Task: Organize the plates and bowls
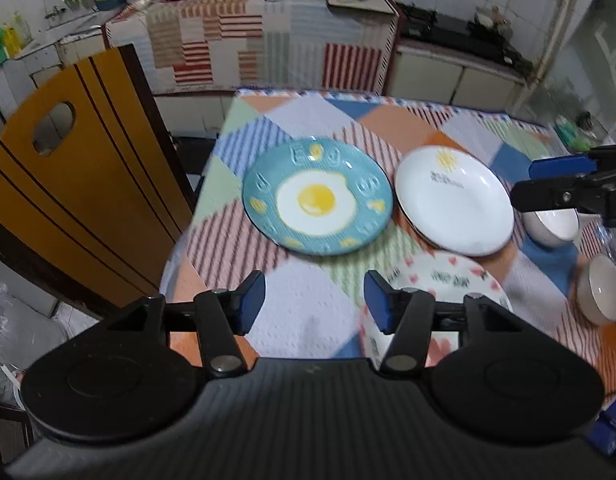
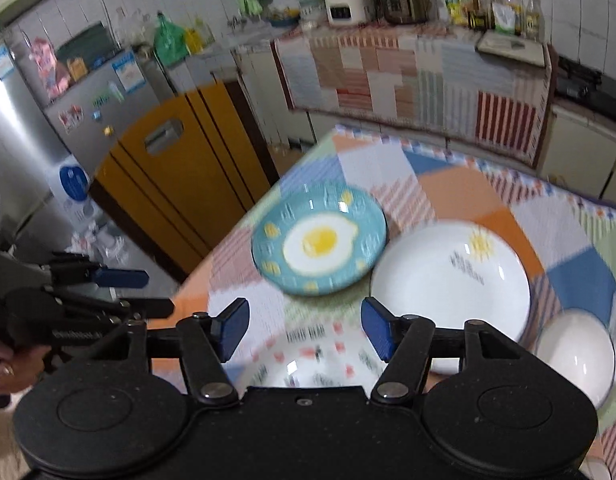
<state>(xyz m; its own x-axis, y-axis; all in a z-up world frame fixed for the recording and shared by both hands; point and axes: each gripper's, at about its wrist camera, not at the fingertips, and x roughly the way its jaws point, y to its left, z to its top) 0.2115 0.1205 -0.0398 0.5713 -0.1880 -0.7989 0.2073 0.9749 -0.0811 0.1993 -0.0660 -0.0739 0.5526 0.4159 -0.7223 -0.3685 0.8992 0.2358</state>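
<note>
two tools (image 1: 315, 300) (image 2: 303, 330) gape empty above teal egg plate (image 1: 318, 196), white sun plate (image 1: 454, 200)

A patchwork tablecloth (image 1: 308, 300) of striped and plain blocks in orange, blue, green and lilac covers the table, and a yellow-brown wooden chair back (image 1: 79, 184) with a hand slot stands just beside its left edge. Behind, a counter draped in a similar striped cloth (image 2: 420, 80) carries a white rice cooker (image 2: 345, 8), a dark pressure cooker (image 2: 402, 0) and several bottles (image 2: 504, 10). A steel fridge (image 2: 23, 120) stands at the left.
</note>
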